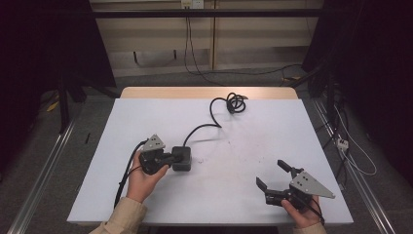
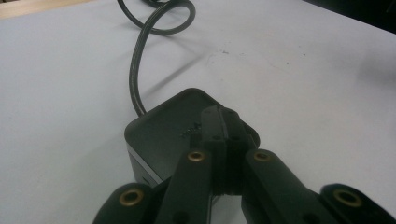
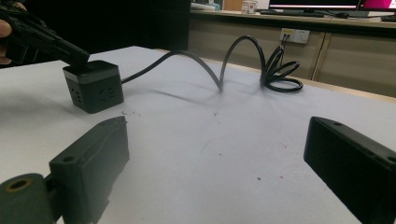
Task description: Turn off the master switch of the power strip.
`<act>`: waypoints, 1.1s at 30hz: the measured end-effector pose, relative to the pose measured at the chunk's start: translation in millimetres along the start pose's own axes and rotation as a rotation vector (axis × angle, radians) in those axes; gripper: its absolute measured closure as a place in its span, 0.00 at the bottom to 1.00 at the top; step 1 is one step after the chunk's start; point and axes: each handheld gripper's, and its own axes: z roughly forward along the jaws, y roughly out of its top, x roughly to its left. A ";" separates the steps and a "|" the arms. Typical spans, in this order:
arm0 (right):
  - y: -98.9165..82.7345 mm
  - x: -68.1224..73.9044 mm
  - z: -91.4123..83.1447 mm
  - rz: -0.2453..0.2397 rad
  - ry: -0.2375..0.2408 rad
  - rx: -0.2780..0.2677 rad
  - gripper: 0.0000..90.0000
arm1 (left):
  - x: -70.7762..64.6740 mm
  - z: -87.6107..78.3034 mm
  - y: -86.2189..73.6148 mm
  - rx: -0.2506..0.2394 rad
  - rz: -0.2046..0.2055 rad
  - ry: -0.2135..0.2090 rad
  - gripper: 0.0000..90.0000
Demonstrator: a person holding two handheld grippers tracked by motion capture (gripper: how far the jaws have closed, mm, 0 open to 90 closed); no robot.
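Note:
A black cube power socket point(image 1: 182, 158) point(image 2: 159, 133) point(image 3: 93, 86) sits on the white table point(image 1: 253, 141), left of centre. Its black cable point(image 1: 202, 127) point(image 2: 136, 65) point(image 3: 201, 60) runs back to a coil point(image 1: 235, 103) point(image 3: 280, 74) near the far edge. My left gripper point(image 1: 170, 158) point(image 2: 223, 116) point(image 3: 70, 52) is shut with nothing between its jaws, and its tips lie on the cube's top face. At the front right of the table my right gripper point(image 1: 269, 172) point(image 3: 217, 128) stands open and empty, pointing towards the cube across bare table.
The tabletop ends at a wooden strip point(image 1: 209, 92) at the back. Metal rails point(image 1: 44, 170) run along both sides on the floor. Loose cables and a white power strip point(image 1: 342, 143) lie on the floor to the right.

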 end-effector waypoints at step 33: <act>0.1 -1.5 0.1 -0.001 0.002 -0.003 0.07 | 1.2 0.0 0.1 -0.005 -0.045 -0.015 1.00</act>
